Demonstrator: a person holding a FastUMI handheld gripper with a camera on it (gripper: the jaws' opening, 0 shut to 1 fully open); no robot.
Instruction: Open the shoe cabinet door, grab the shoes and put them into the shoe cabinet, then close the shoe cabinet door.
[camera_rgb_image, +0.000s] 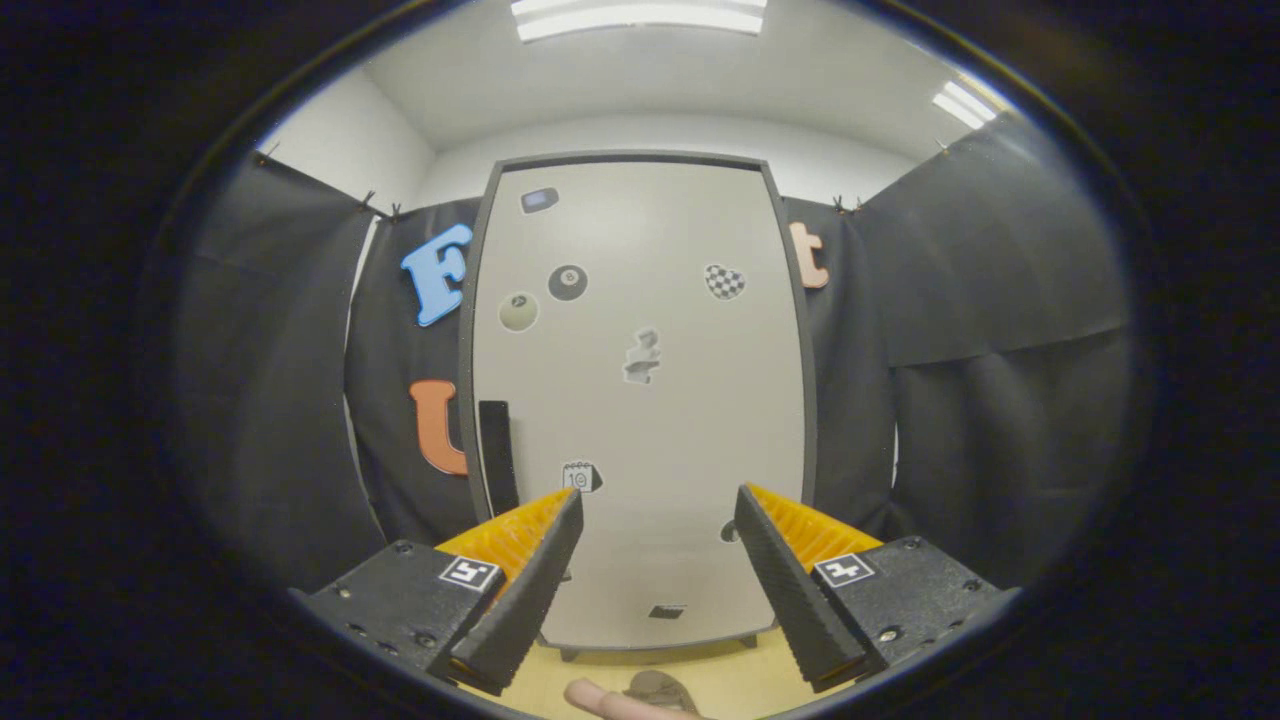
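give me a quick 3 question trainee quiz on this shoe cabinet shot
1. True or false: the shoe cabinet door is shut.
2. The gripper is: A) shut on the handle, B) open with nothing between its fingers, C) shut on a shoe.
3. Fill in: the dark vertical handle sits near the door's ____ edge, just above the left finger.

Key
1. True: the door lies flush in its dark frame.
2. B.
3. Left.

Hand-held gripper (660, 505): ridged fingers, screwed blocks, square markers
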